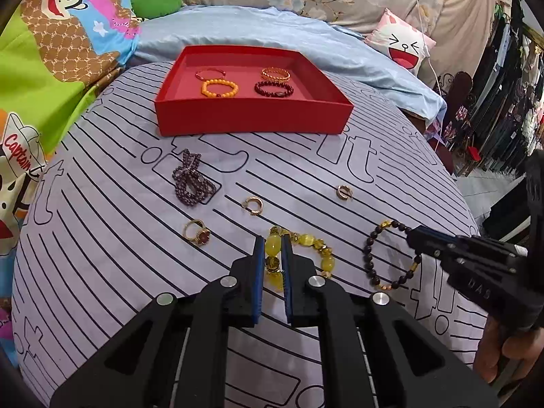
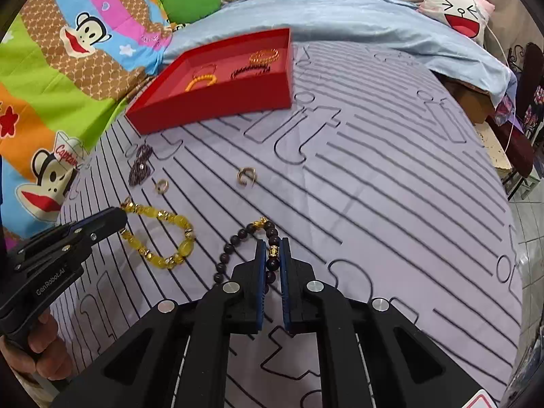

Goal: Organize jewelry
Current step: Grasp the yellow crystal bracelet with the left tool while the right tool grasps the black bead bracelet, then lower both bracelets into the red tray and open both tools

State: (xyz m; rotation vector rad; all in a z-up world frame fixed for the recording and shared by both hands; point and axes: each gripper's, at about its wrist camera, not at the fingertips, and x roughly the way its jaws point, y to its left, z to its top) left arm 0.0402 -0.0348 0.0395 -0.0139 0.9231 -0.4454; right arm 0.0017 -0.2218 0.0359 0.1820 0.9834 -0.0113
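Note:
My left gripper (image 1: 273,243) is shut on a yellow bead bracelet (image 1: 324,248), whose loop trails to the right of the fingers. My right gripper (image 2: 273,243) is shut on a dark bead bracelet (image 2: 228,248) with gold accents, its loop hanging left of the fingers. Each gripper shows in the other's view: the right gripper (image 1: 413,234) at the right, the left gripper (image 2: 120,216) at the left. A red tray (image 1: 253,115) at the far side holds several bracelets. On the striped cloth lie a dark bead necklace (image 1: 192,180), a stone ring (image 1: 197,233) and two gold hoop earrings (image 1: 253,205) (image 1: 344,192).
The striped lilac cloth (image 1: 306,176) covers a rounded surface that drops off at the right. A blue sheet (image 1: 272,34), cartoon bedding (image 1: 51,51) and a cat-face pillow (image 1: 403,46) lie behind. A hand (image 2: 44,350) holds the left gripper's handle.

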